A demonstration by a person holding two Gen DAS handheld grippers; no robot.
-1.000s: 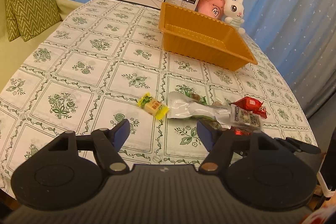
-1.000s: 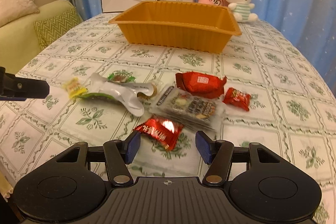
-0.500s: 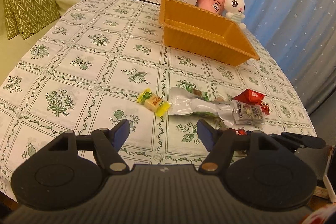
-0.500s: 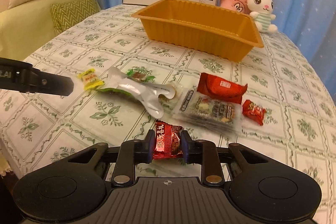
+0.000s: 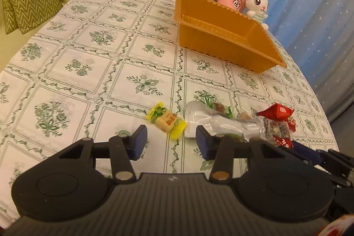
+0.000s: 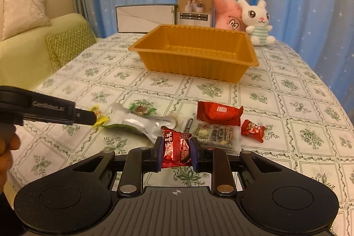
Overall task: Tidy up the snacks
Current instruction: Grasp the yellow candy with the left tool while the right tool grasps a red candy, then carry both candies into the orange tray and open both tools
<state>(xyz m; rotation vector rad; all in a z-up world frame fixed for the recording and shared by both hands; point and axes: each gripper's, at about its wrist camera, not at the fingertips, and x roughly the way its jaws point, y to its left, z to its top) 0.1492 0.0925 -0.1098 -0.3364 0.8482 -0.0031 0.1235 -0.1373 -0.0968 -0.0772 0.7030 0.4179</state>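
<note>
My right gripper (image 6: 176, 148) is shut on a shiny red snack packet (image 6: 176, 148) and holds it above the table. My left gripper (image 5: 170, 140) is open, just short of a yellow candy (image 5: 167, 120); the candy also shows in the right wrist view (image 6: 100, 115). A silver-and-green pouch (image 5: 219, 124) (image 6: 135, 120), a clear nut-bar pack (image 6: 215, 133), a large red packet (image 6: 218, 113) and a small red packet (image 6: 252, 128) lie together on the tablecloth. An empty orange tray (image 6: 230, 75) (image 5: 218, 43) stands farther back.
Behind the tray stand a brown carton (image 6: 194, 7), a white folded box (image 6: 145, 17), a pink plush (image 6: 227, 17) and a white rabbit plush (image 6: 257, 22). A green sofa with cushions (image 6: 66, 43) is at the left. Blue curtains hang behind.
My right gripper closed on the red packet and lifted it off the table. My left gripper moved forward toward the yellow candy and stayed open.
</note>
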